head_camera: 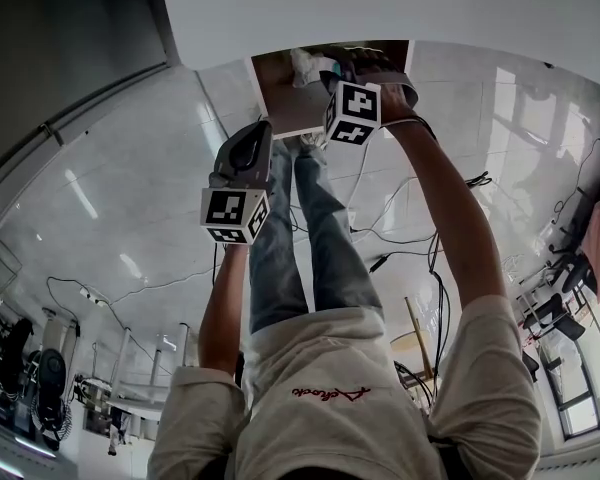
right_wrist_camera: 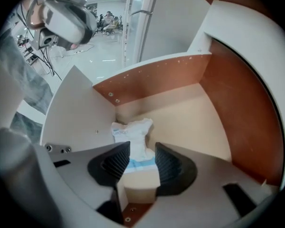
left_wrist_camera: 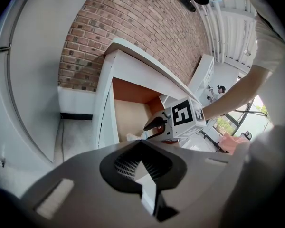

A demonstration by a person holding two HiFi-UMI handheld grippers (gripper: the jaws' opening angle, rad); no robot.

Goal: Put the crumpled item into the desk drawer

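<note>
1 crumpled item (right_wrist_camera: 133,136) in 1 drawer (right_wrist_camera: 154,82); R gripper (right_wrist_camera: 141,156) spread, L gripper (left_wrist_camera: 142,161) pressed together.

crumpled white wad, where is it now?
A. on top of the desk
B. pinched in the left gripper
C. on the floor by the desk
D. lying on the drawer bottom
D: the right gripper view shows the crumpled white wad lying on the bottom of the open drawer, with the right gripper above it, its fingers apart and not pressing it.
</note>
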